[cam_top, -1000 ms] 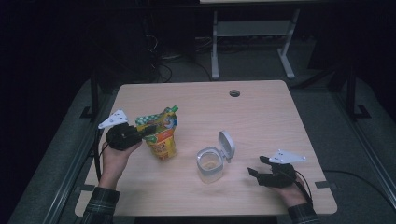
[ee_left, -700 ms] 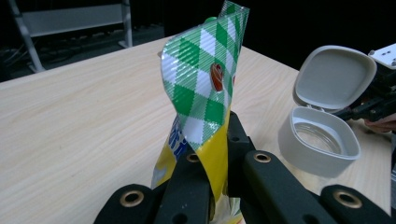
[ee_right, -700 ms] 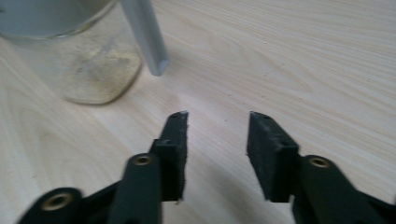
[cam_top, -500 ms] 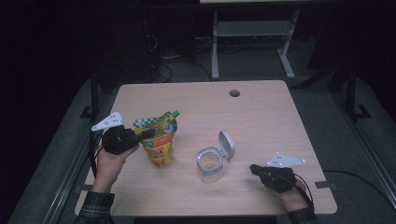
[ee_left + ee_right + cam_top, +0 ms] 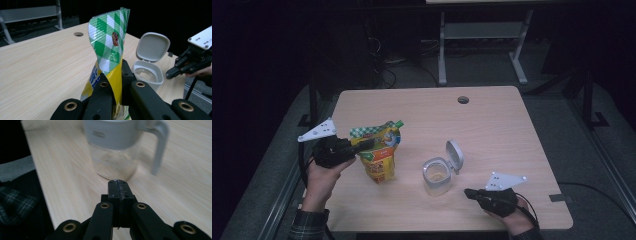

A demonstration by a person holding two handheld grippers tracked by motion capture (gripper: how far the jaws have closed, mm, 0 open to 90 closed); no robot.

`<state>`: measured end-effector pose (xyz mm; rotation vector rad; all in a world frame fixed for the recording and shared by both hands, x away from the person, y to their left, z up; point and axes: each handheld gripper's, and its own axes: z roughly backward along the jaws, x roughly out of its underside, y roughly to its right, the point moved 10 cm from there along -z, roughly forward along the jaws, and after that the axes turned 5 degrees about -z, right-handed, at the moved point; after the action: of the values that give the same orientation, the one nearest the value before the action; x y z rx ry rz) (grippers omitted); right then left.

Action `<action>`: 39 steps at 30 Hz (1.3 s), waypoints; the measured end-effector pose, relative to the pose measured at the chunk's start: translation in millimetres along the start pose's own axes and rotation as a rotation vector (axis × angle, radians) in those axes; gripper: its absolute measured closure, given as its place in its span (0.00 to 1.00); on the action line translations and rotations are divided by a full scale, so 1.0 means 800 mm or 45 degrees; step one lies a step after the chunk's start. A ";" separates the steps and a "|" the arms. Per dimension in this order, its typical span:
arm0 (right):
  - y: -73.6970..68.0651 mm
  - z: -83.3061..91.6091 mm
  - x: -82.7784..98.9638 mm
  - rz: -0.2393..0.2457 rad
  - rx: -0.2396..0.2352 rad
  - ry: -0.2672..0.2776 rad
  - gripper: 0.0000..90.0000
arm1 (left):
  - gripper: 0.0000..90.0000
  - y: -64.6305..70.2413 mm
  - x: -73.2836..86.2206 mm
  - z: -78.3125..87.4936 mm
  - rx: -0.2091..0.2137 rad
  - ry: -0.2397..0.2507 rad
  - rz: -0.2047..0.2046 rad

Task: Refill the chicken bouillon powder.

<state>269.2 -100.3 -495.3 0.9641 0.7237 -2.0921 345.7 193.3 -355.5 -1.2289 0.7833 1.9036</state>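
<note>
**Pouch pinched at the left, container open at mid-table**

Dark surroundings frame a pale wooden table [image 5: 492,130], its far edge marked by a round cable hole [image 5: 463,100]. At the near left, the left gripper [image 5: 362,146] has its jaws clamped on the upper part of a yellow pouch [image 5: 379,155] with a green-and-white checked top; in the left gripper view the pouch [image 5: 110,50] stands upright between the black jaws, its top twisted. At the near right, the right gripper [image 5: 469,192] has its jaws pressed together with nothing between them, its tip just short of a clear container [image 5: 436,176]. That container stands on the table between the two hands, its white hinged lid [image 5: 455,155] flipped up. In the right gripper view the container [image 5: 115,152] sits directly ahead of the joined jaws, blurred.
</note>
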 end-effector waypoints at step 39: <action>-0.070 -0.063 -0.115 0.125 -0.097 0.148 1.00 | 1.00 0.027 -0.030 0.023 0.083 0.057 -0.011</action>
<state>289.1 2.6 -439.2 1.0645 0.7930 -1.9229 325.3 190.0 -324.4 -1.2361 0.8557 1.8352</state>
